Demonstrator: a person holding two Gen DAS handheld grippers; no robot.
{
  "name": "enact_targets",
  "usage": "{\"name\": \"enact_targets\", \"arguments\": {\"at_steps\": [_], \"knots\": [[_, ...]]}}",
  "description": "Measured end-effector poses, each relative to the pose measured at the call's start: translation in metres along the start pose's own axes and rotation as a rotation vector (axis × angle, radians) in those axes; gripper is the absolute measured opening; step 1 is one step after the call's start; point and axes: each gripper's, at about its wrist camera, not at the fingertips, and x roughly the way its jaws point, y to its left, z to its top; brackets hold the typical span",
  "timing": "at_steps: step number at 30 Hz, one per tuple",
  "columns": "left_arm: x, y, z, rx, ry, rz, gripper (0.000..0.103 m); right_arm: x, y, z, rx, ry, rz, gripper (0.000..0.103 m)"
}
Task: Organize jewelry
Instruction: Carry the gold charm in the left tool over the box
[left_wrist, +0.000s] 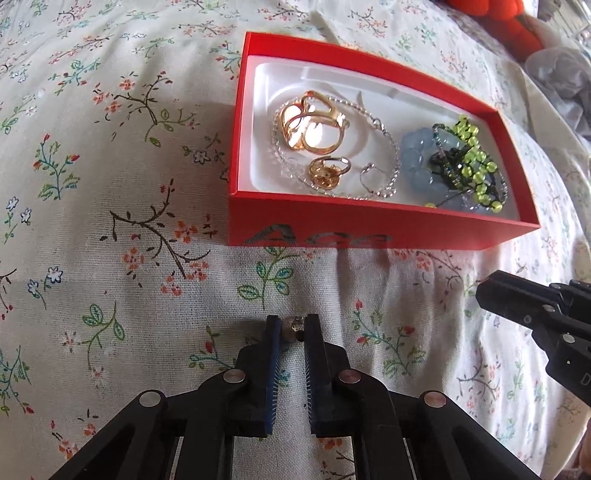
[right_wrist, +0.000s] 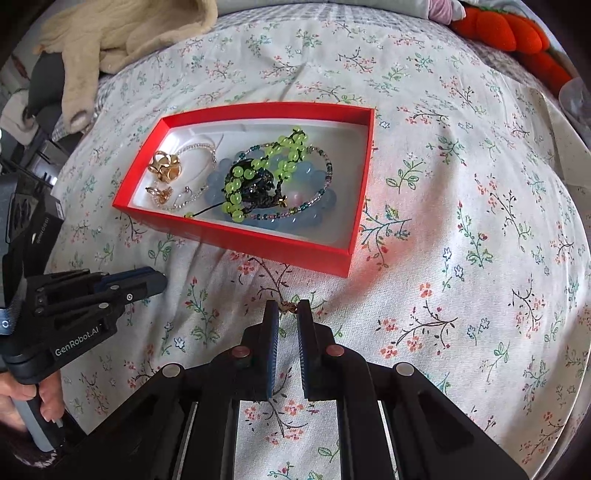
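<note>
1. The left gripper (left_wrist: 292, 328) pinches a small gold trinket (left_wrist: 295, 325) at its tips.
2. The right gripper (right_wrist: 288, 308) grips another small gold piece (right_wrist: 289, 306).
3. Both hang above the floral bedspread (left_wrist: 110, 184), just short of the red box (left_wrist: 369, 229).
4. The gold cuff (left_wrist: 314, 123), gold ring (left_wrist: 327, 171), bead bracelets (left_wrist: 465, 166) and silver chain (left_wrist: 384, 177) are already in the box; probably only these two pieces remain.

A floral bedsheet (right_wrist: 461, 229), a cream garment (right_wrist: 122, 33) and an orange plush toy (right_wrist: 509, 33)

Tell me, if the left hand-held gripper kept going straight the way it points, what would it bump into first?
Probably the flowered bedspread just beneath the left hand-held gripper, which pinches a small gold piece; the red box lies farther ahead, though depth is unclear.
</note>
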Motion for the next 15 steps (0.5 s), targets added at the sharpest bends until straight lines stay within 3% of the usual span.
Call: {"name": "enact_targets", "arguments": {"at_steps": [7, 15], "knots": [[-0.024, -0.011, -0.005, 0.022, -0.068, -0.057, 0.007, -0.019, 0.003, -0.003, 0.01, -0.047, 0.04, 0.01], [-0.056, -0.012, -0.003, 0.001, -0.201, -0.128, 0.007, -0.051, -0.001, -0.002, 0.07, -0.16, 0.076, 0.01]]}}
